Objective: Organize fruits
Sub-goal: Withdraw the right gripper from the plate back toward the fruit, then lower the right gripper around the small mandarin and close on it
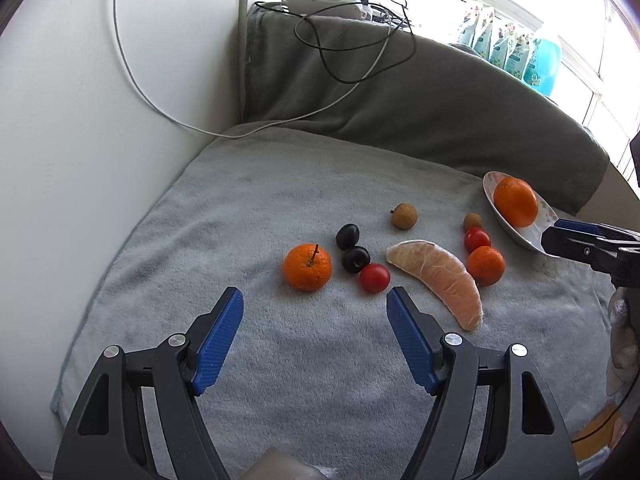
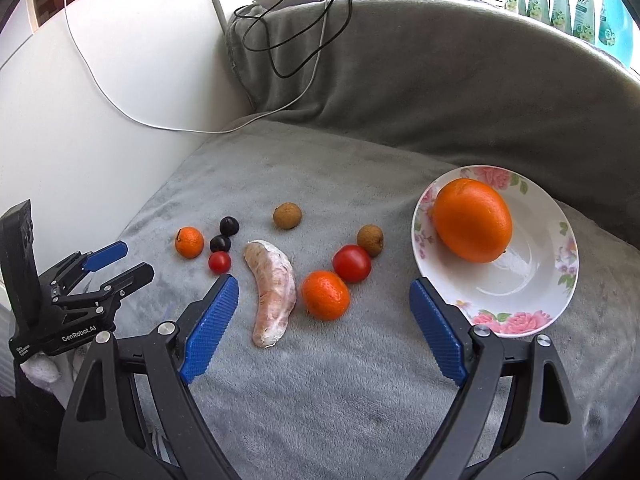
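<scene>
Currently, both hand-held grippers, left (image 1: 315, 300) and right (image 2: 324, 292), stand wide and empty. Only one orange (image 2: 473, 220) is in the bowl (image 2: 532, 280). Next: grasp the tangerine (image 2: 325, 295) squarely.

My left wrist view looks down from the near left, my right from nearer the floral bowl (image 2: 560, 280); both share the scattered fruit on the grey towel (image 1: 280, 360).

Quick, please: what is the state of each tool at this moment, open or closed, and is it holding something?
Left tool: open, holding nothing.
Right tool: open, holding nothing.
</scene>
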`<state>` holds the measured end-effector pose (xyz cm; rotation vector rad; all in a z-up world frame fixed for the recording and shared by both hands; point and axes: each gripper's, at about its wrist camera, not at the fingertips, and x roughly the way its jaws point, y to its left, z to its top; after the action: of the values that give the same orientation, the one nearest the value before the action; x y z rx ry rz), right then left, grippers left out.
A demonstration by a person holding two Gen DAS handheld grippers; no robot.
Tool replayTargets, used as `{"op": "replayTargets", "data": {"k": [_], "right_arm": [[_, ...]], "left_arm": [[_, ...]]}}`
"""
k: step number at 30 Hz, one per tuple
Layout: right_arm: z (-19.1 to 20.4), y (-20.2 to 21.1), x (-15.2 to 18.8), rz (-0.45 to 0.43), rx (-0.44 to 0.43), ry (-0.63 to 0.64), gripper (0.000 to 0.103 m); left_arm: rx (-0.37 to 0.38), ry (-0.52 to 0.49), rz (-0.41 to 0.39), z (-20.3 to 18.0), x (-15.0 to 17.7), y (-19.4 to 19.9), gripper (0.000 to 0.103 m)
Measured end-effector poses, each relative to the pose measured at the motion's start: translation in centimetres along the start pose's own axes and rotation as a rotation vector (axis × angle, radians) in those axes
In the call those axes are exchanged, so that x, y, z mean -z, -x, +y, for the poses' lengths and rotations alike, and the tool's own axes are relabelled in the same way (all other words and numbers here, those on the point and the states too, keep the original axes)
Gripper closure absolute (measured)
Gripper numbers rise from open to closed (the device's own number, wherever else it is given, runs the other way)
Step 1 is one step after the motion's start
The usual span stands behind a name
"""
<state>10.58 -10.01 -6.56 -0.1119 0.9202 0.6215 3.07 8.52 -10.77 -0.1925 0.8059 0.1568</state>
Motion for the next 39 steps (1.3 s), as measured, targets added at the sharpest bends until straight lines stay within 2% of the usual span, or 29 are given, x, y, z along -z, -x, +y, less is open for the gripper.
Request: {"op": "replayTargets", "data": {"k": [5, 14, 23, 26, 33, 39], "right_arm": [[1.2, -0.9, 0.6, 0.017, -0.01, 0.022, 0.013], [1.4, -1.6, 1.0, 0.005, 0.022, 0.03, 0.014], [-0.2, -3.0, 1.1, 0.037, 0.001, -0.039, 0.033], [-0.6, -3.4, 1.1, 0.046, -0.012, -0.063, 0.038], [-1.5, -4.3, 1.0, 0.062, -0.03, -0.108, 0.046], [-2.1, -5.0, 1.2, 0.075, -0.045, -0.135, 0.047]], "left_arm": [[0.008, 0.051, 0.023, 1.7, 0.1, -0.9, 0.029], [0.022, 0.093, 0.013, 3.2, 0.1, -1.4, 0.029], [0.057, 0.101, 0.023, 3.2, -0.3, -2.6, 0.03], [0.063, 0.098, 0.025, 3.0, -0.5, -2.9, 0.035], [0.073, 0.103, 0.036, 2.8, -0.9, -3.7, 0.037], [0.072, 0.099, 0.047, 2.6, -1.1, -4.5, 0.039]]}}
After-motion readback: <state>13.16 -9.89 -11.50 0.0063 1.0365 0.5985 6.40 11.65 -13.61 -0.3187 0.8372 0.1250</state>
